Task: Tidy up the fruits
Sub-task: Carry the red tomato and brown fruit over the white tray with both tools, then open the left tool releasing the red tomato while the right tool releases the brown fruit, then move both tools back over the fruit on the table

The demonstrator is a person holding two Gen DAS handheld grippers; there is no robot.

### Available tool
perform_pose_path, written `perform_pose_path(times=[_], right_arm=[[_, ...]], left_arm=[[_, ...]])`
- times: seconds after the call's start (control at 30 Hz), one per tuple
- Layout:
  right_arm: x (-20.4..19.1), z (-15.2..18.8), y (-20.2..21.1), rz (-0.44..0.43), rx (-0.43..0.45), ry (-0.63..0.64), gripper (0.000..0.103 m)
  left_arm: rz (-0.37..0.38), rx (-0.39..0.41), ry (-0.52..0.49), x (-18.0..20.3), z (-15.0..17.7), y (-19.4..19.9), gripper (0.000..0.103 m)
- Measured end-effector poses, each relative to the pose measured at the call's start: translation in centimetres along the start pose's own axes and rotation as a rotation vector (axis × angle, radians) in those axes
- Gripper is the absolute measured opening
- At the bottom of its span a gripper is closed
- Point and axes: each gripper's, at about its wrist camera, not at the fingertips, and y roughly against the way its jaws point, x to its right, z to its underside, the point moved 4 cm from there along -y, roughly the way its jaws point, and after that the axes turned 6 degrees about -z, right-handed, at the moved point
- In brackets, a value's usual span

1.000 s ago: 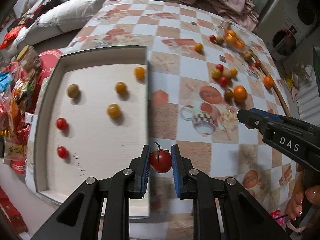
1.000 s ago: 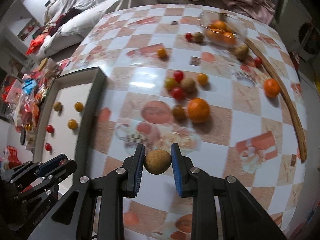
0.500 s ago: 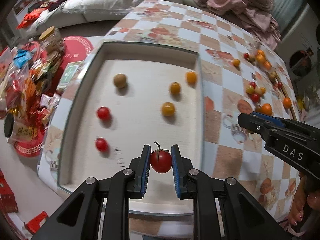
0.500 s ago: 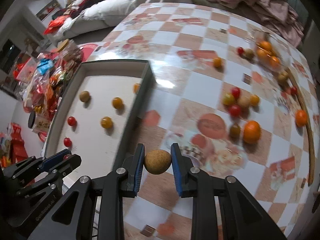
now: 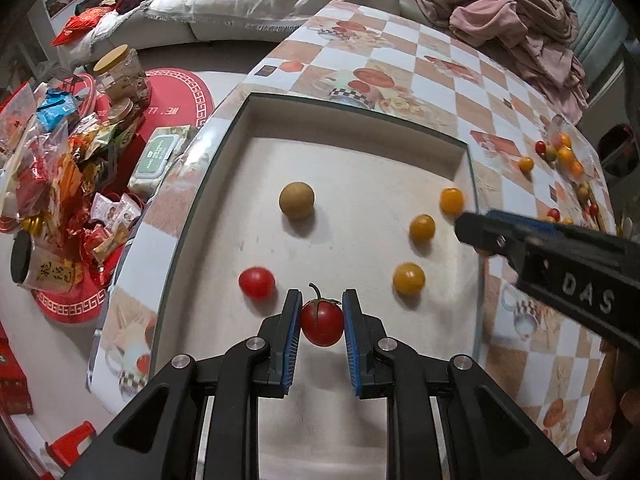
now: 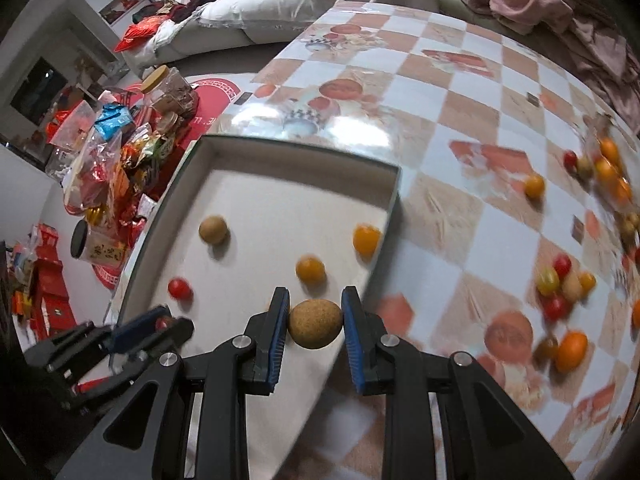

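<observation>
Left gripper (image 5: 322,322): jaws clamped on a red tomato (image 5: 322,323) with stem, over the white tray (image 5: 360,120); another red tomato (image 5: 256,282) just left of the jaws, three yellow ones ahead right. Right gripper (image 6: 315,322): jaws clamped on a brown fruit (image 6: 315,323), above the tray's right edge on the desk (image 6: 460,100)

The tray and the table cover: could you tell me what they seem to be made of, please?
Tray: probably painted wood or board; matte off-white, scuffed floor, thick square walls. Table cover: likely glossy plastic or oilcloth; printed checks and bright glare patches.
</observation>
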Motion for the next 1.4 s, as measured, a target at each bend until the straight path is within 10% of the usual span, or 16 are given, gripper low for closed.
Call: perform_pose_path(times=[1.07, 1.23, 1.4], right_arm=[[-0.8, -4.3, -7.1, 0.103, -0.076, 0.110, 0.030], [-1.3, -4.5, -7.3, 0.088, -0.092, 0.117, 0.042], [-1.3, -4.4, -7.0, 0.082, -0.086, 0.114, 0.053]], left_arm=[[-0.042, -0.047, -0.011, 0.0, -0.4, -3.6, 0.023], [-0.055, -0.031, -0.015, 0.0, -0.1, -3.2, 0.064], [-0.065, -0.043, -0.014, -0.1, 0.1, -3.2, 0.064]])
